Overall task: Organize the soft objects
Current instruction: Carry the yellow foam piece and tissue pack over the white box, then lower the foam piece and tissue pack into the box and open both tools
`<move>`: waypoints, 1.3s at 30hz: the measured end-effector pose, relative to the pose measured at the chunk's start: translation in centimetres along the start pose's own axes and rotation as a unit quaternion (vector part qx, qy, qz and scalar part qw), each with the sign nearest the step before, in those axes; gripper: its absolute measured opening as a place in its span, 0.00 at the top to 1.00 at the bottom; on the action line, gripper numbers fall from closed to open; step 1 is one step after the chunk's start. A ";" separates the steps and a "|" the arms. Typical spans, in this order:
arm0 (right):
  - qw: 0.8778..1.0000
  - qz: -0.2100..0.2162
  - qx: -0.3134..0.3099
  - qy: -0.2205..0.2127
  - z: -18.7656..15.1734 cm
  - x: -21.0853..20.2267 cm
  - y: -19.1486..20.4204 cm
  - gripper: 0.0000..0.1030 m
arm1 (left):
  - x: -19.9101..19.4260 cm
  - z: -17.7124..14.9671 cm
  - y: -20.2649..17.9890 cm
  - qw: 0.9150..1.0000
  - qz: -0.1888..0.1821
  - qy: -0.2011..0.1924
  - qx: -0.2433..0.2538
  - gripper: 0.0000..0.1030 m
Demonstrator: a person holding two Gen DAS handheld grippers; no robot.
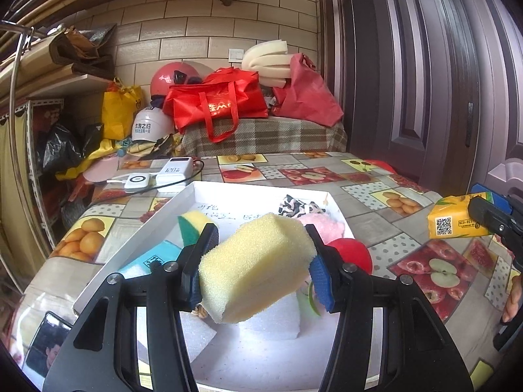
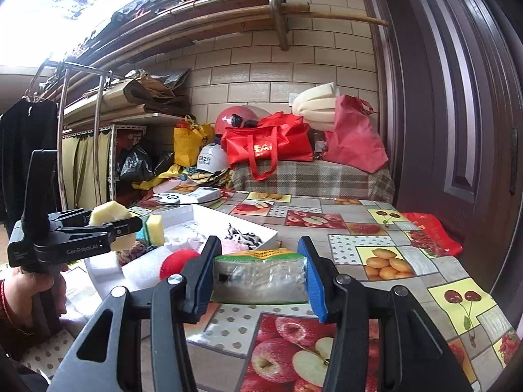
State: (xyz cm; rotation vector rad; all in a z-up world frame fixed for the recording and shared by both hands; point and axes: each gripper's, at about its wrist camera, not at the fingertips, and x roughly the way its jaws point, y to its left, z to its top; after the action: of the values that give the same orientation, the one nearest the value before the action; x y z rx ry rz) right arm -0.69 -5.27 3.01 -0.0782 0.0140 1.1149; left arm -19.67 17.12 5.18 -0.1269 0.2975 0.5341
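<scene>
Sponge, light and compressible, is clamped end to end between the left gripper fingers above the white tray. Right gripper fingers clamp a soft tissue pack above the surface.

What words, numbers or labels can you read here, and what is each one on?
"GenRobot.AI": side of the left gripper.
"120": white power bank.
QR code and small print on the tissue pack: too small.
White helmet and red bag lettering: unclear.
</scene>
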 end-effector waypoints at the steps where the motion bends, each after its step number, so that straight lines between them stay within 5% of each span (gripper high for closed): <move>1: 1.000 0.008 -0.008 -0.002 0.1 0.1 0.7 0.53 | 0.0 0.0 0.0 1.000 0.001 0.000 -0.001 0.48; 13: 0.990 0.099 -0.099 -0.004 0.7 2.1 8.5 0.53 | 0.5 0.0 1.3 1.000 0.012 0.007 -0.013 0.48; 21: 0.987 0.122 -0.097 0.050 0.4 5.2 9.4 0.53 | 1.4 0.2 2.6 0.999 0.033 0.016 -0.016 0.48; 29: 0.984 0.113 -0.108 0.085 -0.4 7.6 9.6 0.53 | 2.9 0.5 3.9 0.998 0.045 0.032 -0.022 0.48; 39: 0.988 0.045 -0.135 0.068 0.3 11.1 8.9 0.53 | 4.9 0.9 5.4 0.995 0.076 0.050 -0.035 0.48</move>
State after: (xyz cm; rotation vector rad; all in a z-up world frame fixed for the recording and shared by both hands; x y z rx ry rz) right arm -3.84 8.60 2.28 -0.3985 -0.0119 1.1960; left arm -18.22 24.31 4.31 -0.2005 0.3879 0.6915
